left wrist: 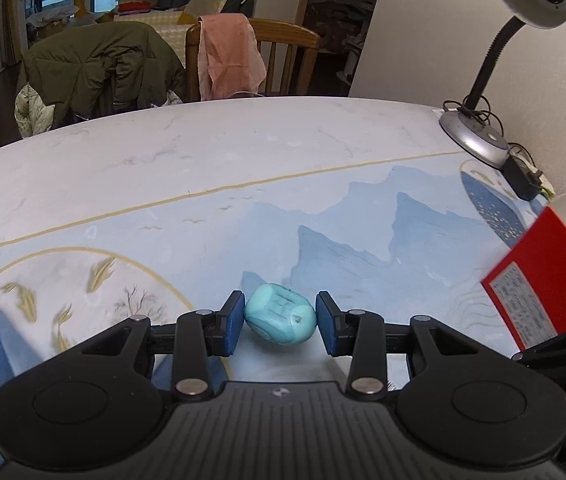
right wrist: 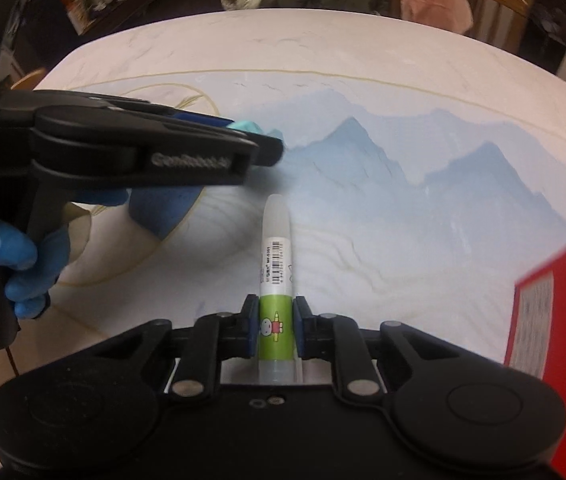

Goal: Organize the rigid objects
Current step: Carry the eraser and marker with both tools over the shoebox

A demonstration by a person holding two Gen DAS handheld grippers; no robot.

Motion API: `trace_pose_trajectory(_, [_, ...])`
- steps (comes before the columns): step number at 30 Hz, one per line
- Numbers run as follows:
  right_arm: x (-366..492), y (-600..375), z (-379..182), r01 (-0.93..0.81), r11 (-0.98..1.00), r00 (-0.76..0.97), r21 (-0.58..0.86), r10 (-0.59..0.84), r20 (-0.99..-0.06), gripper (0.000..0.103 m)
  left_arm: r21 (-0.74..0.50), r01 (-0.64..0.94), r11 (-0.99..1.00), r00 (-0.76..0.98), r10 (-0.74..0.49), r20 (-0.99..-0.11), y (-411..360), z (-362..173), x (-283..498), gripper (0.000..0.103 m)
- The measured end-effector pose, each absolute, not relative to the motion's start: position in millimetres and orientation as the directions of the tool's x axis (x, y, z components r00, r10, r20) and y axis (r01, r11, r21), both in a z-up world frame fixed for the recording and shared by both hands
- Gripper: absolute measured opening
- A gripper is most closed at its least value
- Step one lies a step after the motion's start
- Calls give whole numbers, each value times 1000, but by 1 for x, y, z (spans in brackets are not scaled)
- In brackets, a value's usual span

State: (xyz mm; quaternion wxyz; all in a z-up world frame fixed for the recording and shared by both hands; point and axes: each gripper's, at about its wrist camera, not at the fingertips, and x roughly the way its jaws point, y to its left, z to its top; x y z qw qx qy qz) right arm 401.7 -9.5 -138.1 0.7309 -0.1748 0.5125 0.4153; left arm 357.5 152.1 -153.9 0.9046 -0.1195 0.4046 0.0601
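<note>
My left gripper (left wrist: 280,322) is shut on a teal rounded block (left wrist: 280,319), held between its blue pads just above the table. In the right wrist view the left gripper (right wrist: 267,136) shows at the left, held by a blue-gloved hand, with the teal block (right wrist: 249,126) at its tip. My right gripper (right wrist: 276,330) is shut on a glue stick (right wrist: 276,276) with a green-and-white label and a clear cap that points forward over the table.
A red box (left wrist: 551,276) stands at the right and also shows in the right wrist view (right wrist: 555,304). A desk lamp (left wrist: 479,136) with a cable and plug sits at the far right. Chairs with a jacket (left wrist: 99,68) and pink cloth stand behind the painted table (left wrist: 243,168).
</note>
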Motion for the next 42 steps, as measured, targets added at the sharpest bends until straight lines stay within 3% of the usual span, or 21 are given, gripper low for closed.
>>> trace_pose_trajectory(23, [378, -137, -53, -557, 747, 300, 363, 589, -751, 16, -210, -115, 971, 687, -75, -723, 65, -75, 279, 38])
trace_pose_trajectory(42, [410, -275, -28, -434, 838, 480, 330, 526, -702, 17, -141, 86, 986, 696, -160, -700, -67, -33, 306, 38])
